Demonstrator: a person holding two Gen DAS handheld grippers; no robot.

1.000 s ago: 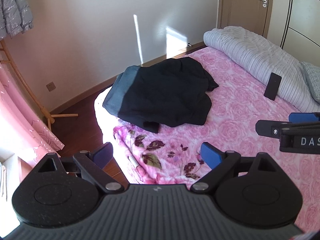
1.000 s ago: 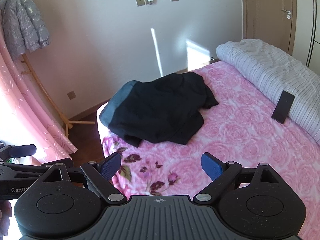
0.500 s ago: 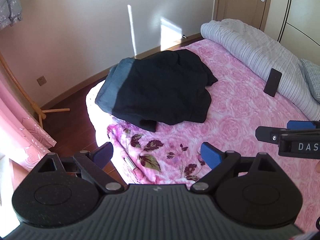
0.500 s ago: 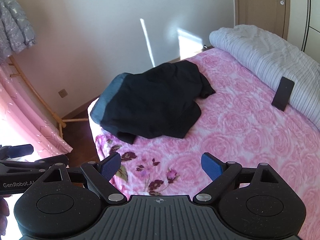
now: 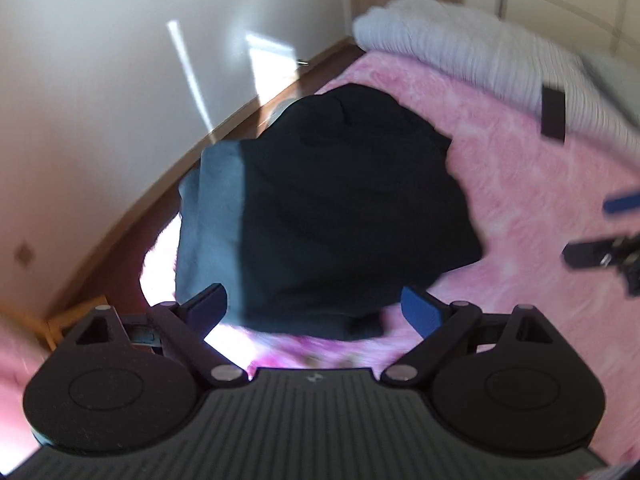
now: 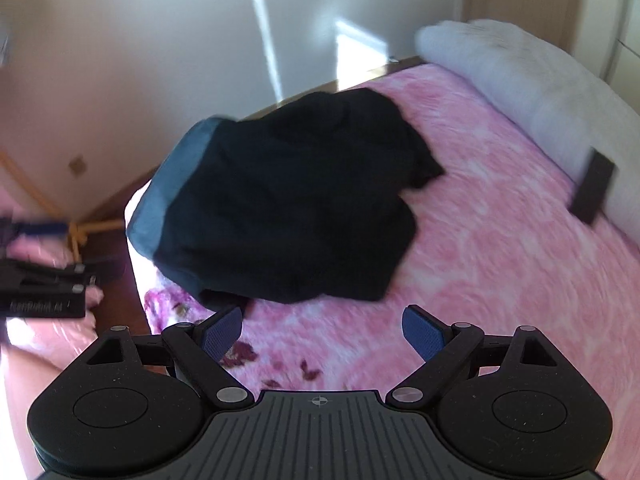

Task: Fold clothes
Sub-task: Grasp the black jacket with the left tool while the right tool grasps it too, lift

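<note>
Both claws, my left claw [image 5: 314, 310] and right claw [image 6: 322, 330], gape empty; crumpled black garment [image 6: 288, 216] lies just ahead on the pink bed [image 6: 500, 280].

Pink floral bed [image 6: 500, 264] holds black garment [image 6: 296, 208] (crumpled), grey duvet [image 6: 532, 92], dark phone [image 6: 592, 192].

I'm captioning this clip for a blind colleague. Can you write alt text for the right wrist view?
A crumpled black garment with a blue-grey edge lies on a pink floral bedspread, just ahead of the open, empty right gripper. A dark phone leans against a striped grey duvet; the image is motion-blurred.
</note>
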